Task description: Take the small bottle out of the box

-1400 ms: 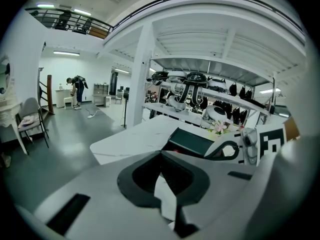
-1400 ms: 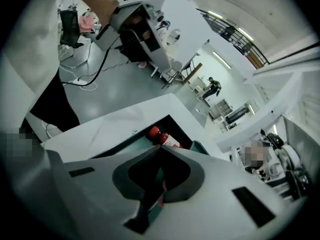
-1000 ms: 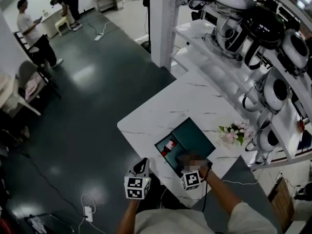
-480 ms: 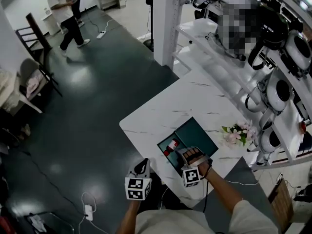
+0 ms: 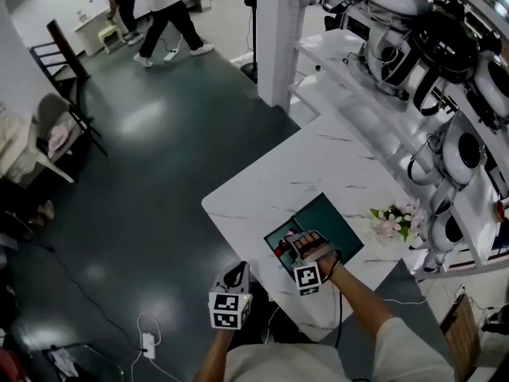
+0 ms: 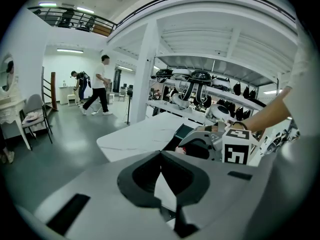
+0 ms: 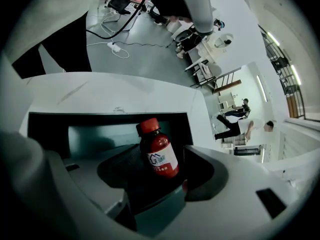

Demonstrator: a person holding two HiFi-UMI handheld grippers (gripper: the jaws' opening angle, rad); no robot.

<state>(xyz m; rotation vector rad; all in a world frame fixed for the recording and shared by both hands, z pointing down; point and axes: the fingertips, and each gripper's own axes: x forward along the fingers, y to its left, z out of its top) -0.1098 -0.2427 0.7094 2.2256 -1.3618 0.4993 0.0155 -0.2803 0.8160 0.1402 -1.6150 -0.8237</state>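
Observation:
A small red bottle with a red cap and a white label stands in the dark teal box. The box lies open near the table's front edge, and a bit of the bottle shows at its left end. My right gripper reaches down into the box. Its jaws have just been opening and now stand wide, with the bottle between them and a gap on each side. My left gripper hangs off the table's front edge, fingers together and empty.
Pink and white flowers lie right of the box. Shelves with round white devices run along the table's far right. The table's left corner drops to a dark floor. People walk far back; a power strip lies below.
My right gripper has moved forward and down into the box, and its jaws have opened around the bottle. The left gripper has stayed put. The people at the back have walked on.

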